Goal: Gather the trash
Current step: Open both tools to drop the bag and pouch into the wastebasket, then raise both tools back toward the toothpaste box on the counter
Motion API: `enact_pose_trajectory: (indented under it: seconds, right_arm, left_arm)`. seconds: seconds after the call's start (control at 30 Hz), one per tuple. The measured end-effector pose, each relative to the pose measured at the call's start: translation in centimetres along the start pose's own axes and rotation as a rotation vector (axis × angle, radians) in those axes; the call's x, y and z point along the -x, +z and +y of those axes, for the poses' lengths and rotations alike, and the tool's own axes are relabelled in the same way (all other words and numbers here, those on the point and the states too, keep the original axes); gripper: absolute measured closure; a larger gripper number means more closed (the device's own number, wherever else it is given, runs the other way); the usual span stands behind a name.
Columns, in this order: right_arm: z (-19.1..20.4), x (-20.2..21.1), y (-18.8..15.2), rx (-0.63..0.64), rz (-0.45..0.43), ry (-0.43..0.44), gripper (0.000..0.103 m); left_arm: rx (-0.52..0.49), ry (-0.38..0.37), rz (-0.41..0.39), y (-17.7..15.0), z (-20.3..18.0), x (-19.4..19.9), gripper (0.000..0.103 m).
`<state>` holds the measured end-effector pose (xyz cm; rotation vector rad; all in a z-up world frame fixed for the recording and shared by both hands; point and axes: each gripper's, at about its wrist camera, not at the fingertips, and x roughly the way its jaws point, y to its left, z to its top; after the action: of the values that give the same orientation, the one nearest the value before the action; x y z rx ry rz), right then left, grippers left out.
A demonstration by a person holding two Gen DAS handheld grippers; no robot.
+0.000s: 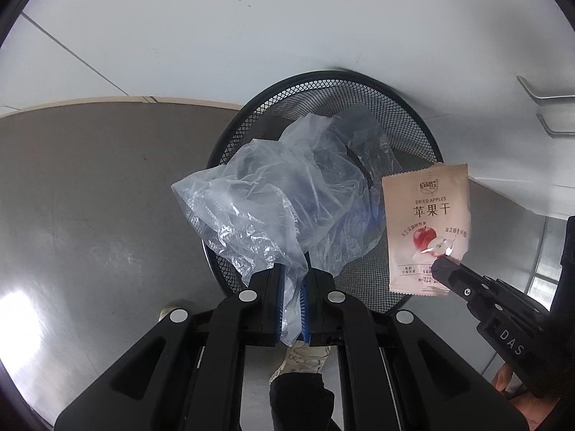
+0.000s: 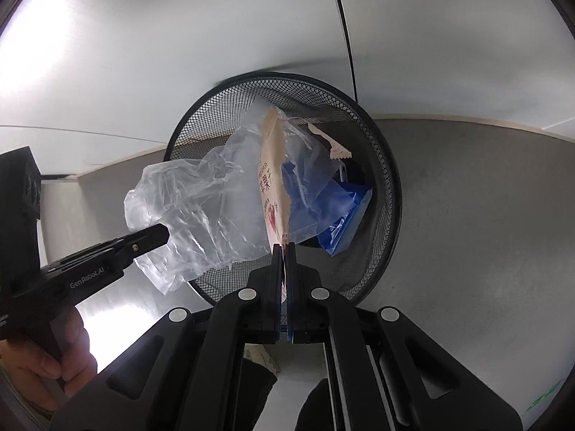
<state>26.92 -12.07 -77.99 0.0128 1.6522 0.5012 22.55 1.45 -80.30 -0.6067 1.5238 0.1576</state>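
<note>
Floor (image 1: 90,197): grey, glossy, fills the left half of the left wrist view. A white wall (image 1: 251,18) runs above it, across the top of the frame.

Bin (image 1: 248,122): black wire mesh, round, standing on the floor against the wall, centre of both views. Seen from above, mouth open. Inside, in the right wrist view, a blue wrapper (image 2: 345,208) lies toward the right side of the bin, with a torn beige scrap (image 2: 334,147) above it.

Bag (image 1: 273,194): clear crumpled plastic, hanging over the bin mouth and spilling past its left rim. The left gripper (image 1: 293,294), bottom centre of its own view, is clamped narrow on the bag's lower edge; plastic shows between the blue pads.

Packet (image 1: 427,222): beige dried-apple sachet with a red apple print, flat and upright, at the right of the left wrist view over the bin's right rim. The right gripper (image 2: 284,273) has pinched its lower edge, jaws nearly together. In the right wrist view the packet appears edge-on, just right of the bag and touching or overlapping it; cannot tell which.

A hand (image 2: 54,355) grips the left tool's handle, lower left of the right wrist view.

A pale shoe (image 1: 302,359) shows at bottom centre of the left wrist view.
</note>
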Motion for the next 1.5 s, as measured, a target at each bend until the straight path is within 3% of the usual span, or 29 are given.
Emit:
enact_pose_trajectory:
  seconds: [0.07,0.1,0.17,0.2,0.23,0.27,0.57,0.87,1.03,1.33,1.5]
  right_arm:
    - [0.4,-0.4,0.3,0.009,0.010,-0.014,0.100]
    - [0.7,-0.1,0.1,0.015,0.007,-0.018,0.099]
    - [0.7,-0.1,0.2,0.032,0.007,-0.014,0.087]
    - [1.0,-0.1,0.2,0.034,0.004,-0.014,0.072]
    - [0.8,-0.1,0.1,0.038,-0.002,-0.020,0.066]
    - [0.9,0.3,0.0,0.043,-0.008,-0.027,0.066]
    - [2.4,6.2,-1.0,0.085,-0.065,-0.052,0.065]
    - [5.5,20.0,-3.2,0.134,-0.188,-0.057,0.055]
    - [7.4,27.7,-4.7,0.160,-0.267,-0.067,0.047]
    - [10.2,42.5,-7.9,0.175,-0.393,-0.087,0.043]
    - [11.9,49.0,-9.1,0.189,-0.477,-0.088,0.038]
  left_arm:
    - [0.004,-0.006,0.008,0.1,-0.1,-0.1,0.092]
    - [0.004,-0.008,0.008,0.3,-0.1,0.0,0.086]
    - [-0.004,-0.025,0.006,0.9,-0.1,0.2,0.078]
    - [-0.009,-0.026,-0.002,0.9,-0.1,0.6,0.074]
    - [-0.017,-0.021,-0.017,1.0,0.1,1.2,0.071]
    - [-0.023,-0.010,-0.032,1.1,0.4,1.8,0.066]
    - [-0.063,0.021,-0.106,-0.5,-0.7,8.9,0.062]
    - [-0.096,-0.044,-0.251,-3.6,-6.3,22.2,0.056]
    - [-0.148,-0.027,-0.300,-5.6,-8.9,28.7,0.054]
    - [-0.270,-0.015,-0.426,-9.4,-13.0,43.9,0.050]
    - [-0.302,-0.013,-0.483,-10.3,-14.2,50.1,0.048]
